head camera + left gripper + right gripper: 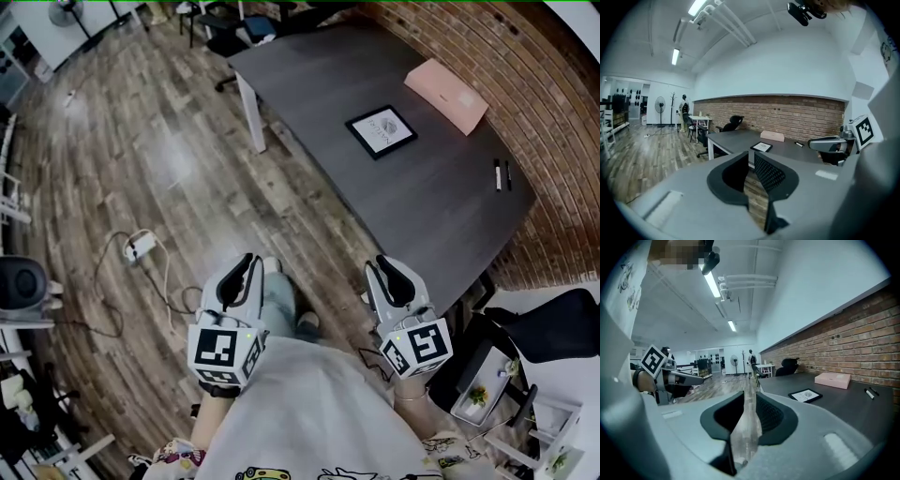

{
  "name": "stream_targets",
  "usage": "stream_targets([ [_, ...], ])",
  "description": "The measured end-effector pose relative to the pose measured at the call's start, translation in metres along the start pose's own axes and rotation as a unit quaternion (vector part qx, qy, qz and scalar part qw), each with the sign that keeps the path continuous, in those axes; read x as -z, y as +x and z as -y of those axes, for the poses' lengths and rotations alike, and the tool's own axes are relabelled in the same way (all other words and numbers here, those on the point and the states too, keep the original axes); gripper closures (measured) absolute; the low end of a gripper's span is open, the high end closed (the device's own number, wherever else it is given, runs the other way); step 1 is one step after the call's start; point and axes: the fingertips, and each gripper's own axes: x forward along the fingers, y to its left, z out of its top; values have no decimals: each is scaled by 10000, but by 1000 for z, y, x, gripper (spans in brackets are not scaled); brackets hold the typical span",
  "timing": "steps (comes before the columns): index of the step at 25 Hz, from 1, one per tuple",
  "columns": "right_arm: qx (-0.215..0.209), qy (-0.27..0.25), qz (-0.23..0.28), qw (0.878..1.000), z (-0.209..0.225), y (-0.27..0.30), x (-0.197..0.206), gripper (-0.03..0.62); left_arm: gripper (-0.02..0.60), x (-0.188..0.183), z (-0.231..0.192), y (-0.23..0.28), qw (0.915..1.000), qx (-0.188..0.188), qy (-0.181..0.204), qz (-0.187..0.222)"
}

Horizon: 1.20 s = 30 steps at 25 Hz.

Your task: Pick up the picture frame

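We have yet to begin: our left tongs point(246, 266) and right tongs point(386, 267) hang narrowly parted and empty, while the frame point(381, 130) lies flat on the worktop point(422, 211), well ahead of the right tongs, untouched.

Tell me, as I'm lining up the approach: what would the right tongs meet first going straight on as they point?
The right tongs would probably meet the wooden floor, just left of the table; the picture frame lies further right. Depth is unclear.
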Motion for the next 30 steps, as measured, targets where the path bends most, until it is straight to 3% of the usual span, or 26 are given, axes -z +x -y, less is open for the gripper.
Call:
stream_targets([
  [7, -135, 86, -152, 9998, -2, 58, -6, 476, 513, -6, -41, 35, 9999, 89, -76, -88],
  [16, -115, 193, -217, 9995, 13, 170, -32, 428, 492, -52, -124, 111, 9997, 220, 40, -11],
  [23, 189, 263, -172, 9993, 18, 233, -48, 396, 477, -70, -188, 147, 9993, 357, 52, -26],
  [30, 546, 329, -194, 9978, 17, 249, -50, 393, 465, -74, -213, 164, 9985, 545, 2, -36],
])
